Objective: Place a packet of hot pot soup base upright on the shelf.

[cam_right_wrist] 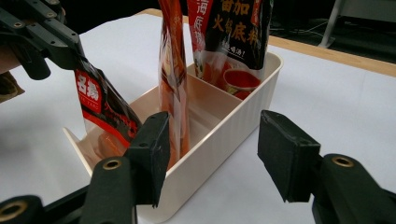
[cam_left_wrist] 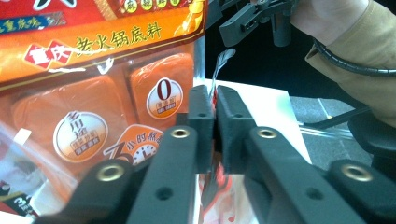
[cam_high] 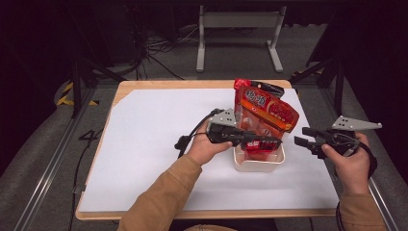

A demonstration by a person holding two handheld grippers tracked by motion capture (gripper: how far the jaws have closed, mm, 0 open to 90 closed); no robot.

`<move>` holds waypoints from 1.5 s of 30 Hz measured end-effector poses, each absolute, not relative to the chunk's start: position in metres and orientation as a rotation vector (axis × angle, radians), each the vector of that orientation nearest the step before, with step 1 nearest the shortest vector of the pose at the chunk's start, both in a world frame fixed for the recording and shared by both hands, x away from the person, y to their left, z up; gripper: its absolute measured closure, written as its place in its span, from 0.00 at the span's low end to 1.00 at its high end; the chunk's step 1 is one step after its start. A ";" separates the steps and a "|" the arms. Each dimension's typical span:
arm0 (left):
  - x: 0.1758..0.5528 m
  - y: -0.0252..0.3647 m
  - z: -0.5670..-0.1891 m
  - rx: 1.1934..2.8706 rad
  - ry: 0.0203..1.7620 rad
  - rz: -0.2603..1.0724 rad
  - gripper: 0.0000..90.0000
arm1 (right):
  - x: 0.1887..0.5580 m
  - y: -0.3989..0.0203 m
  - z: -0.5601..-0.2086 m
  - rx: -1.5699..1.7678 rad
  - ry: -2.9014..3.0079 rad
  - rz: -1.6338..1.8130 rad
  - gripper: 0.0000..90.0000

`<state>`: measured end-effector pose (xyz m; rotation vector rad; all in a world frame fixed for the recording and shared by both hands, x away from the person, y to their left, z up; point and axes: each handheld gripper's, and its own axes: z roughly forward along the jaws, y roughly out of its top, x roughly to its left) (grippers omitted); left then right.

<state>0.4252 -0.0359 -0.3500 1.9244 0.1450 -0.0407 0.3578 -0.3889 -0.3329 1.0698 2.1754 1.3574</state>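
Note:
A cream divided bin (cam_high: 259,166) stands on the white mat, with sauce packets upright in it. My left gripper (cam_high: 276,143) reaches over the bin's near end. Its jaws are shut on the top edge of a red and black packet (cam_right_wrist: 102,105), whose bottom rests inside the bin (cam_right_wrist: 224,130). In the left gripper view the thin packet edge (cam_left_wrist: 219,60) rises from between the nearly closed jaws of my left gripper (cam_left_wrist: 215,100). A large orange packet (cam_high: 269,113) stands just behind. My right gripper (cam_high: 299,136) is open to the right of the bin, nothing between the jaws of this gripper (cam_right_wrist: 212,154).
A narrow red packet (cam_right_wrist: 173,84) and a black-topped packet (cam_right_wrist: 233,32) stand in the bin's farther compartments. The white mat (cam_high: 154,144) covers a wooden table. A metal stand and cables lie on the floor beyond the far edge.

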 end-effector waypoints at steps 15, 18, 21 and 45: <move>0.418 -0.014 -0.337 1.922 0.230 -0.047 0.36 | 0.360 -0.389 -0.334 1.074 2.174 1.361 0.48; 0.416 -0.001 -0.331 1.918 0.255 -0.008 0.34 | 0.361 -0.388 -0.334 1.072 2.172 1.363 0.48; 0.412 0.013 -0.326 1.927 0.290 0.030 0.32 | 0.363 -0.387 -0.334 1.068 2.177 1.360 0.47; 0.395 0.113 -0.324 1.948 0.496 0.254 0.21 | 0.364 -0.386 -0.349 1.070 2.163 1.304 0.37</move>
